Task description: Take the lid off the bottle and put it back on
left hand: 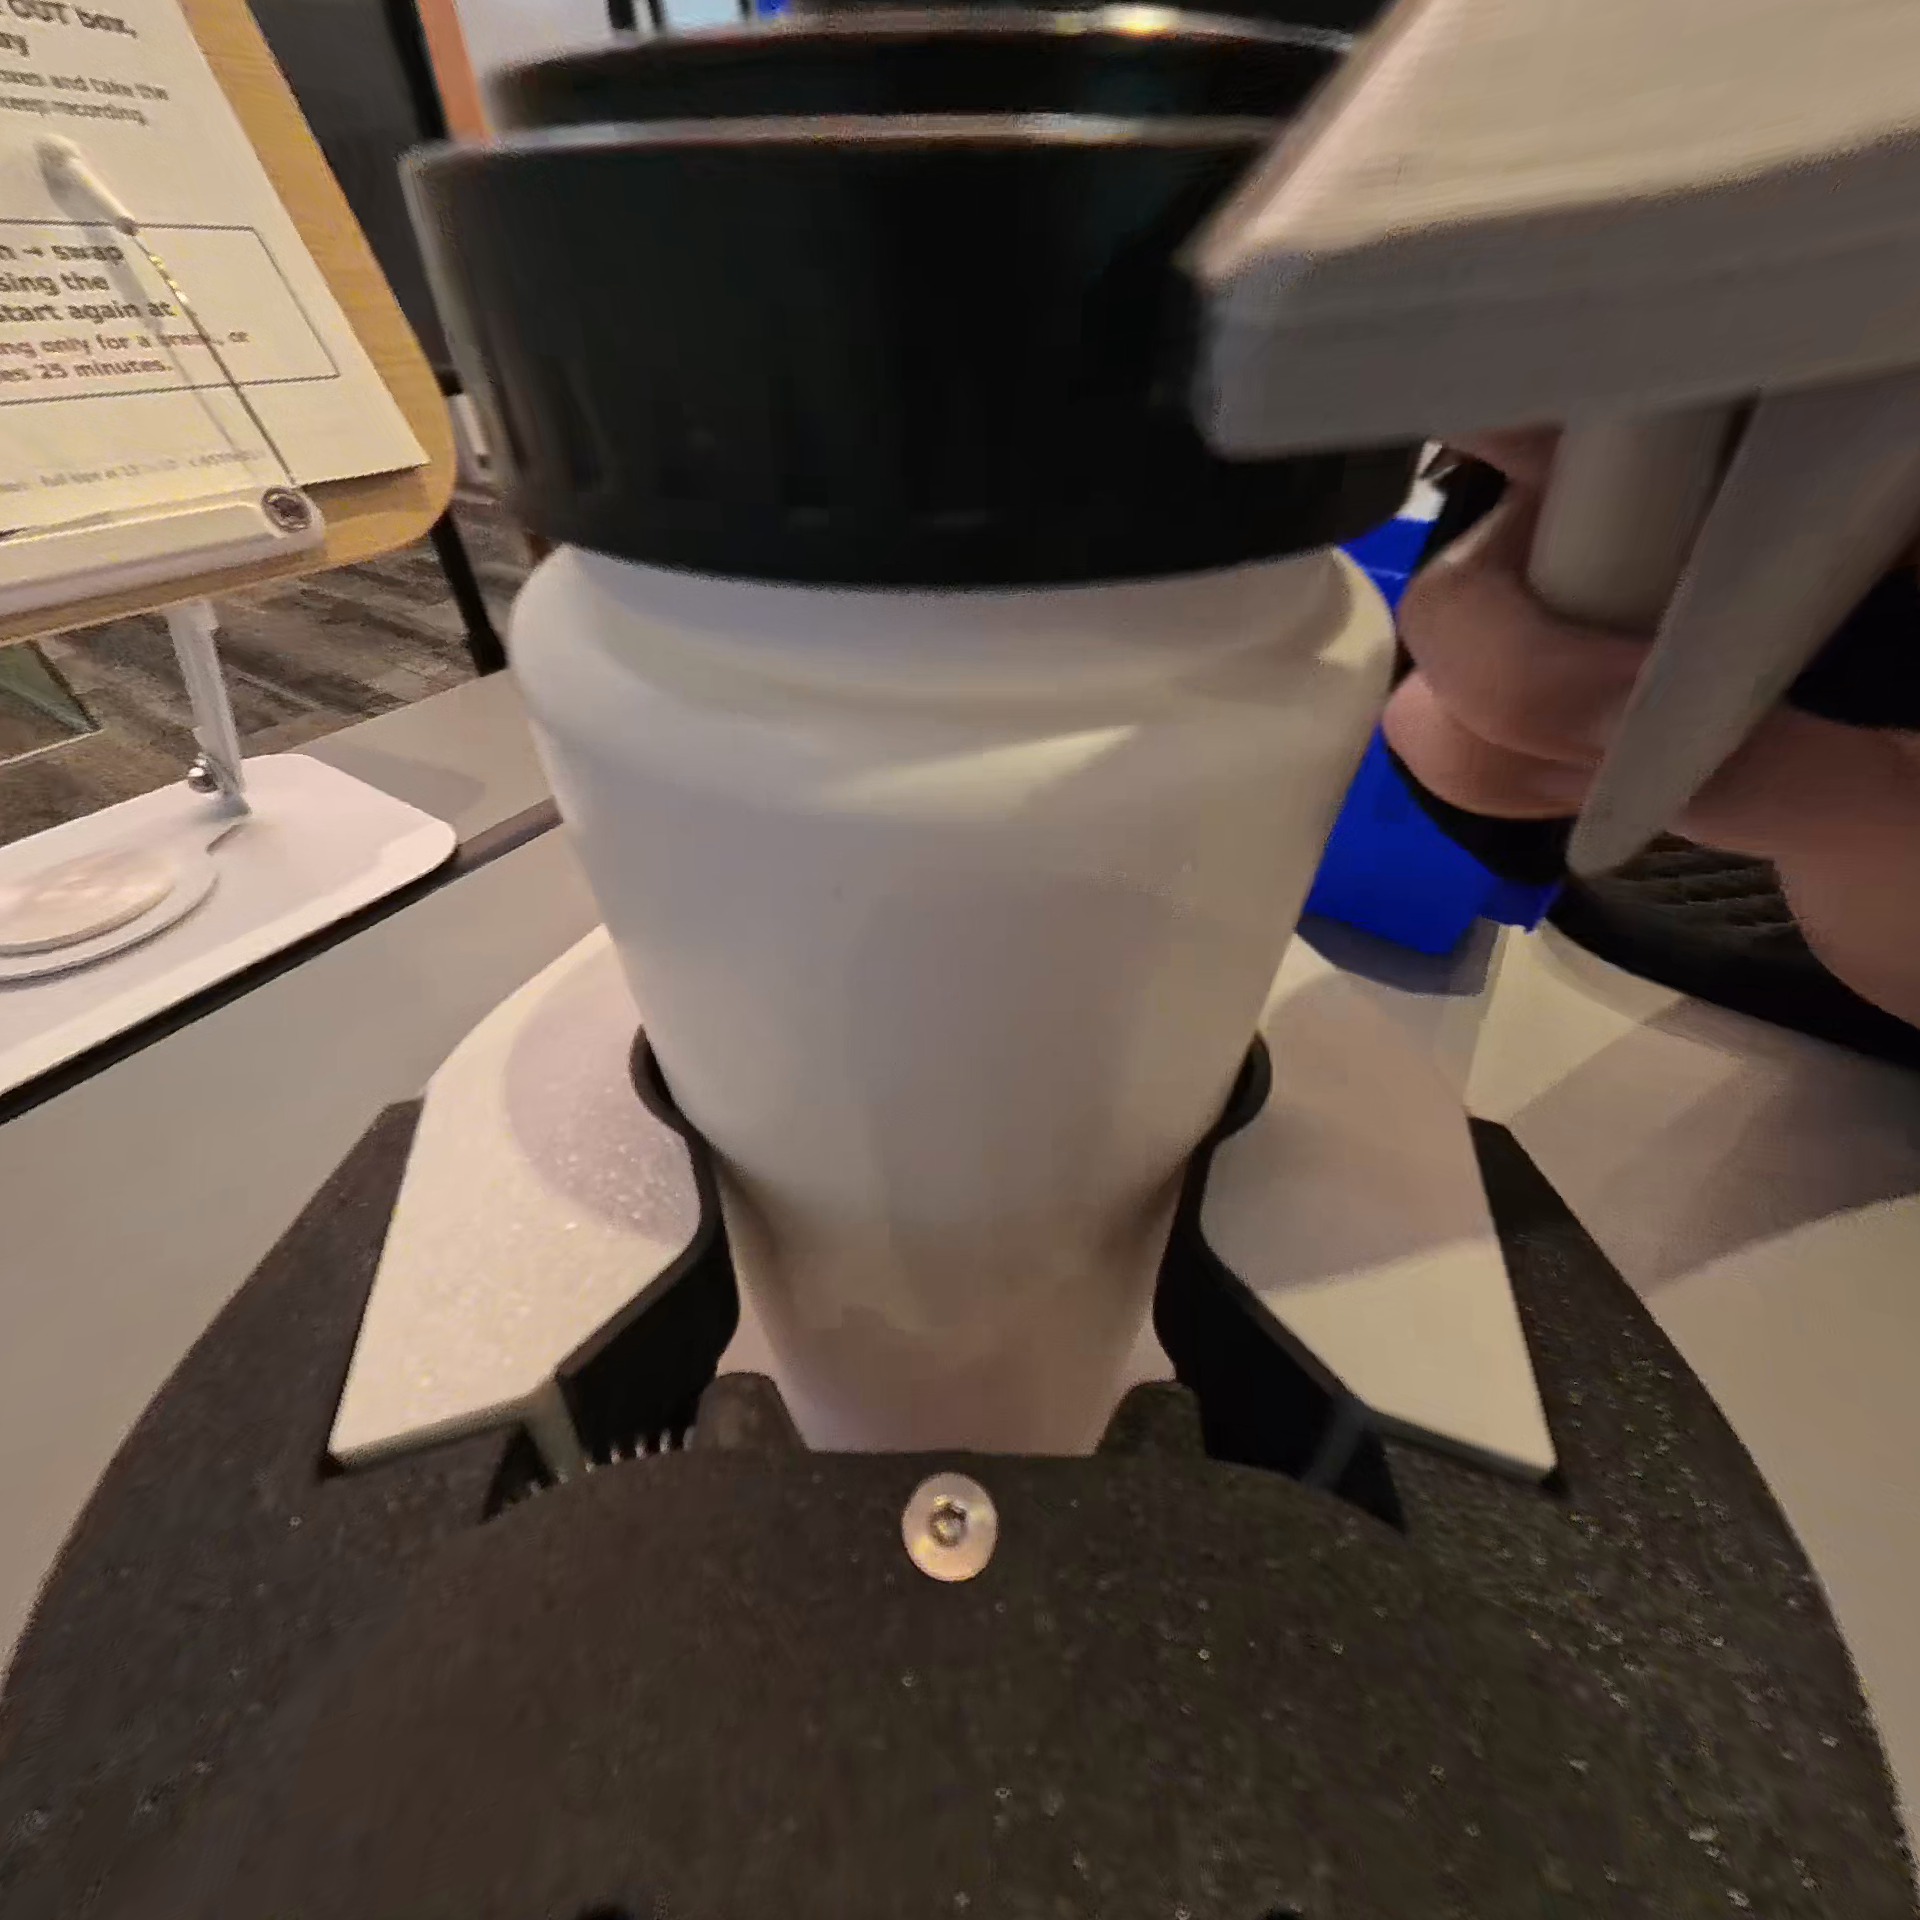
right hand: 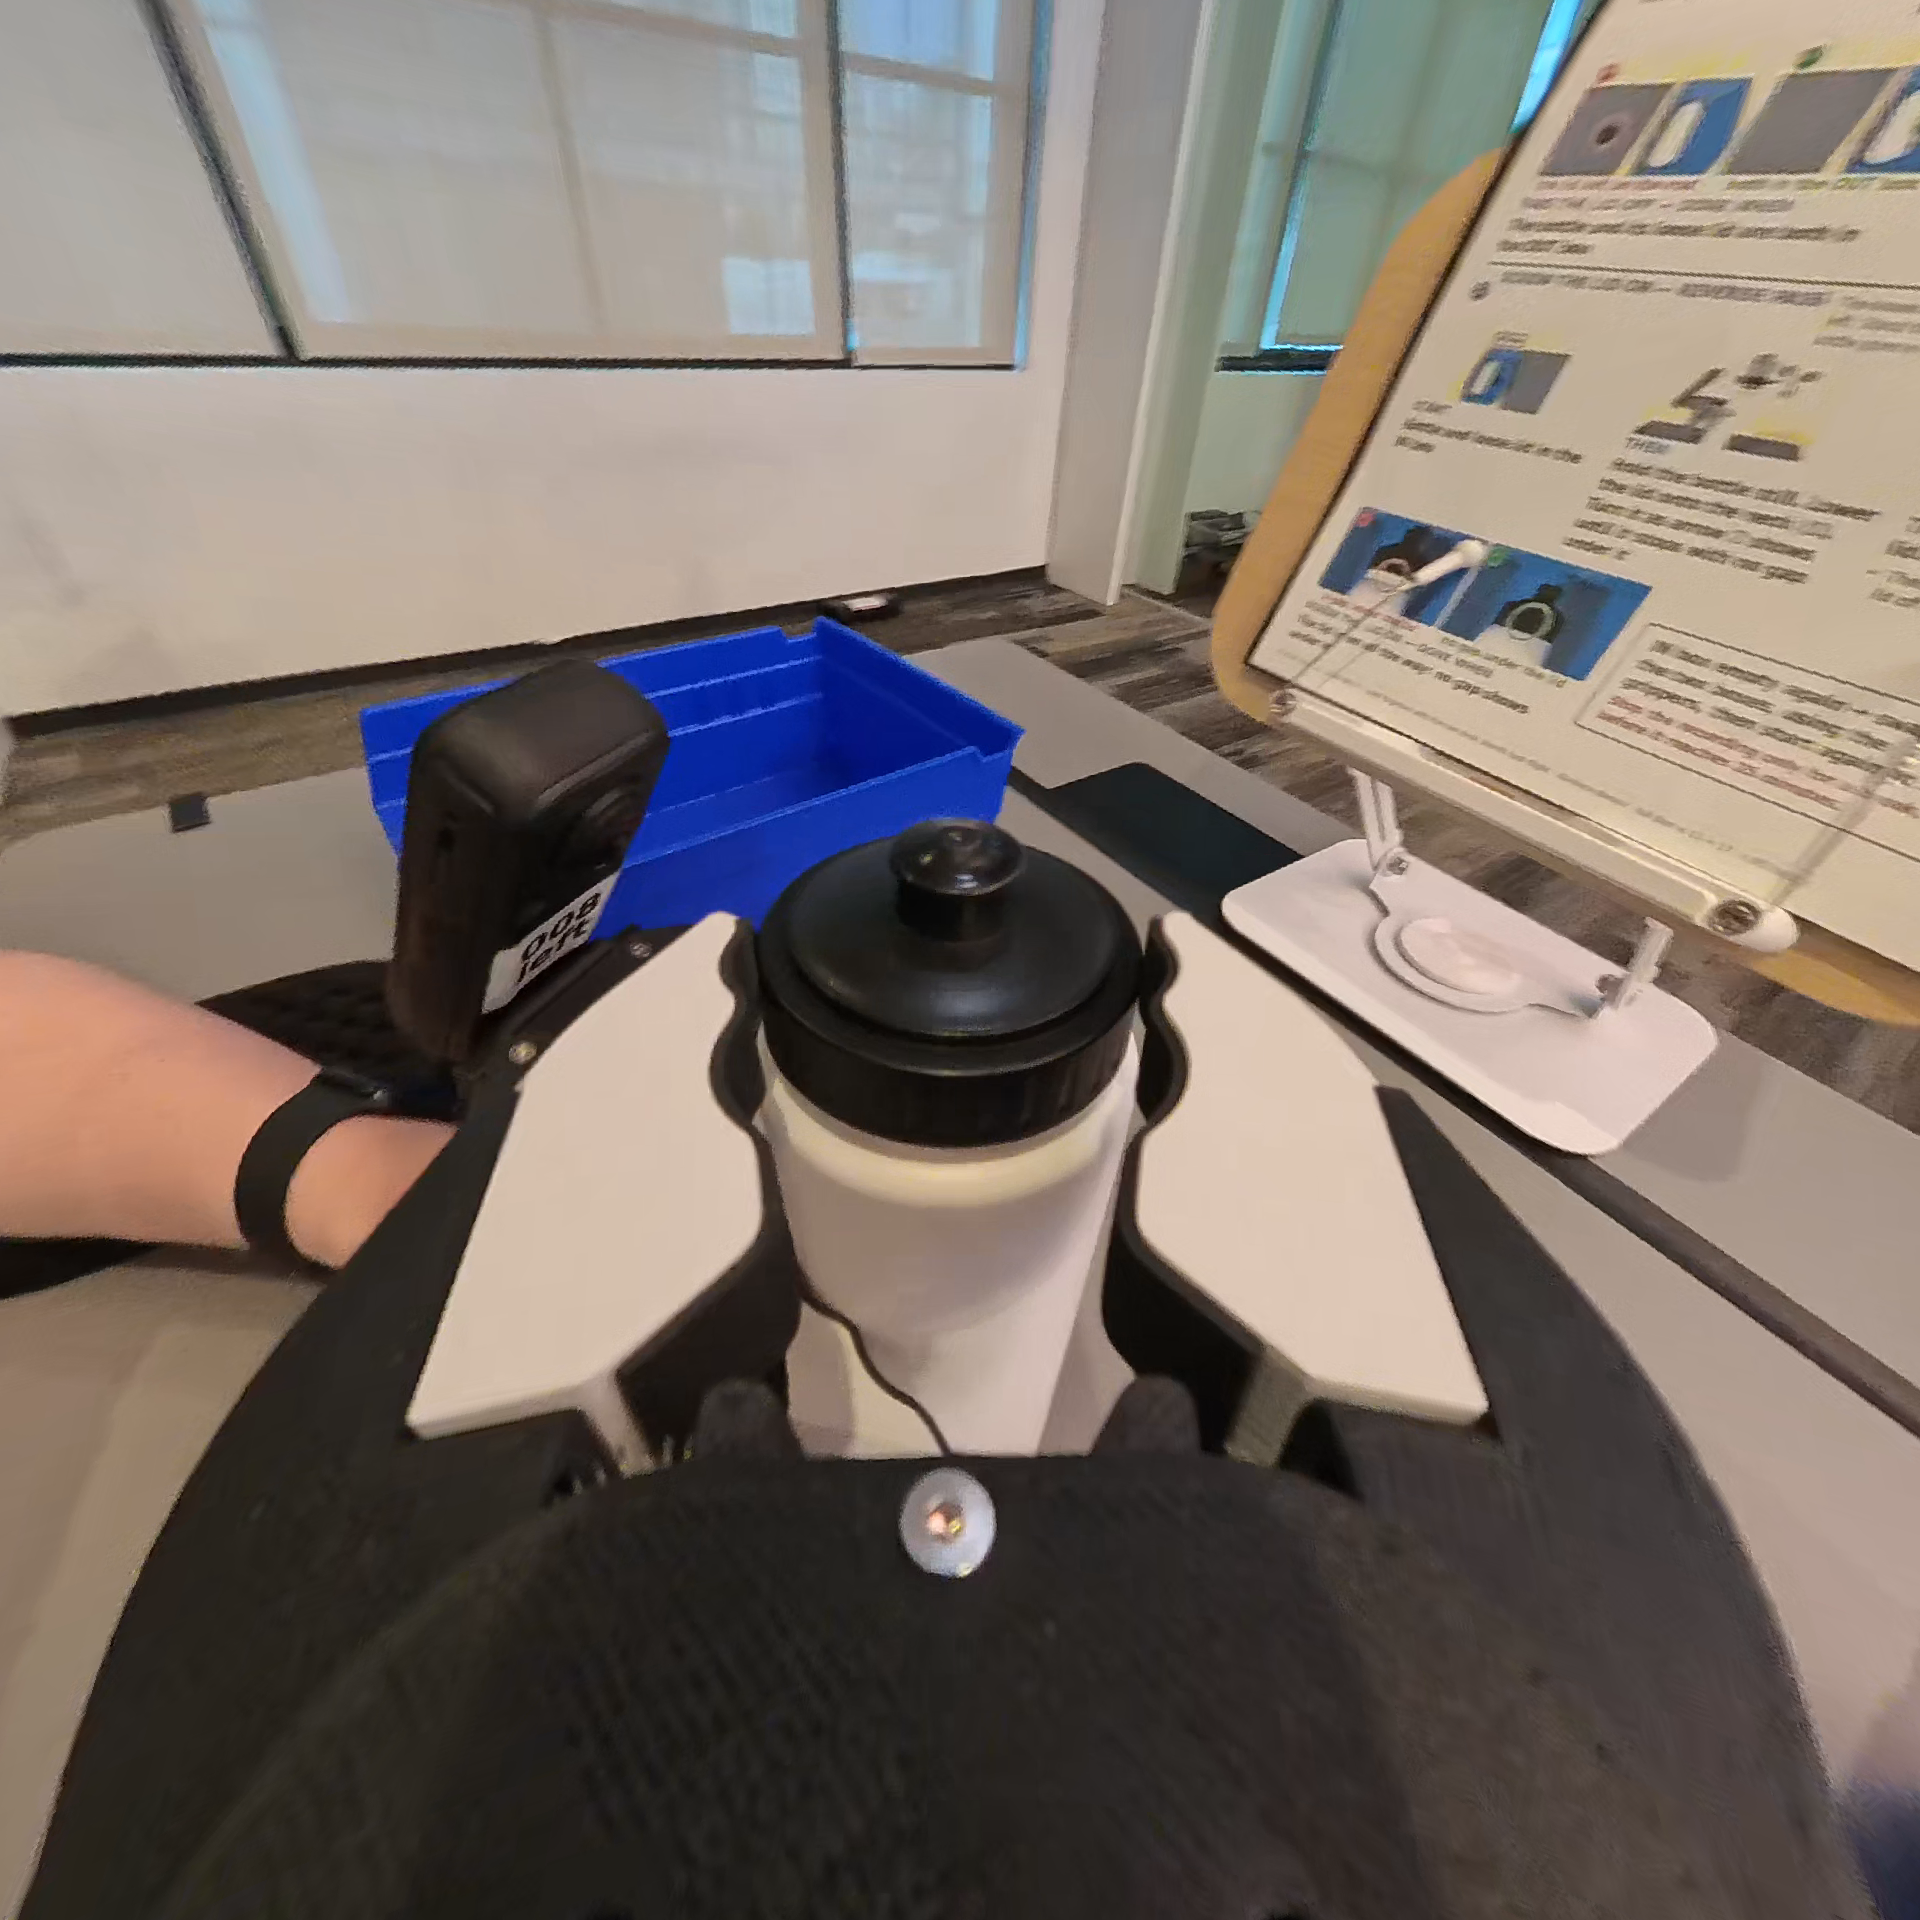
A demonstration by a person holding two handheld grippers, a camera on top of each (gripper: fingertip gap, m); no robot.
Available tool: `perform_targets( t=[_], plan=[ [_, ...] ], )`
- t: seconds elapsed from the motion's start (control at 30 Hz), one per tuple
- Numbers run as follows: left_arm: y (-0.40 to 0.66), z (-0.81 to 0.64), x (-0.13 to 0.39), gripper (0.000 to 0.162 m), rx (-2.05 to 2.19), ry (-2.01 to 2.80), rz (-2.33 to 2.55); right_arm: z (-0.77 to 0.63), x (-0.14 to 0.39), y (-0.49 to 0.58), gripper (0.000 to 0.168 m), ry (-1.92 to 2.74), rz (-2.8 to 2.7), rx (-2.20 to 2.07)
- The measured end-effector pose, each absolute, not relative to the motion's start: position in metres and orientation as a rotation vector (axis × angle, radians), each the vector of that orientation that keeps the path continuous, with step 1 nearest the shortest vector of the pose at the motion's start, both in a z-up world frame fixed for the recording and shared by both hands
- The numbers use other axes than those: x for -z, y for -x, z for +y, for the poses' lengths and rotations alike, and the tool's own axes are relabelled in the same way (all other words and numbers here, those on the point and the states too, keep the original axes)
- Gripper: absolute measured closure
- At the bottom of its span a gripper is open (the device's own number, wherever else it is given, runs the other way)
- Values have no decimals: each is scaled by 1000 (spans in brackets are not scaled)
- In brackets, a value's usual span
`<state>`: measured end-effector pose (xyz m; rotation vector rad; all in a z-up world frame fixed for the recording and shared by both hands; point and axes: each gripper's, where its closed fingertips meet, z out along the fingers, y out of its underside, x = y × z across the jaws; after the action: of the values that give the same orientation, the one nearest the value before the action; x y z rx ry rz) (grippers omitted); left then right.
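Observation:
A white bottle (left hand: 935,883) with a black screw lid (left hand: 831,353) stands upright over the grey table. My left gripper (left hand: 951,1070) is shut on the bottle's lower body, one finger on each side. In the right wrist view my right gripper (right hand: 940,966) is closed on the lid (right hand: 945,997) from both sides, above the white bottle (right hand: 935,1226). The lid sits on the bottle neck with its black spout knob on top. One grey finger of the right gripper (left hand: 1558,208) shows against the lid's right side in the left wrist view.
A blue bin (right hand: 831,748) sits behind the bottle, empty as far as I can see. An instruction board (right hand: 1662,416) on a white stand (right hand: 1455,977) is to the right. A person's forearm (right hand: 125,1101) and the left gripper's camera (right hand: 530,821) are at the left.

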<state>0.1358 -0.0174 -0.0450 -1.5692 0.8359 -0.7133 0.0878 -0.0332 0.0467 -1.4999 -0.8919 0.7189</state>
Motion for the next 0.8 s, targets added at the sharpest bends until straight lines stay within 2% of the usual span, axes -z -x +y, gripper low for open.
perform_targets(
  t=[0.13,0.27,0.33,0.4,0.47,0.57,0.8],
  plan=[
    [-139,-22,45,60,770,1549,892,-42,-51,-90,91,1412,-1116,-907],
    [-146,-32,45,60,849,1505,952,-45,-52,-96,101,1383,-1150,-1085],
    [-149,-35,45,60,867,1495,971,-48,-50,-96,99,1383,-1177,-1116],
    [-150,-36,45,60,876,1492,984,-50,-49,-96,98,1370,-1203,-1105],
    [-150,-37,45,60,881,1497,988,-53,-48,-95,90,1368,-1232,-1097],
    [-150,-36,46,60,881,1511,979,-48,-47,-95,96,1378,-1202,-1055],
    [-142,-23,50,60,725,1610,893,-37,-45,-91,95,1519,-1056,-830]
  ],
)
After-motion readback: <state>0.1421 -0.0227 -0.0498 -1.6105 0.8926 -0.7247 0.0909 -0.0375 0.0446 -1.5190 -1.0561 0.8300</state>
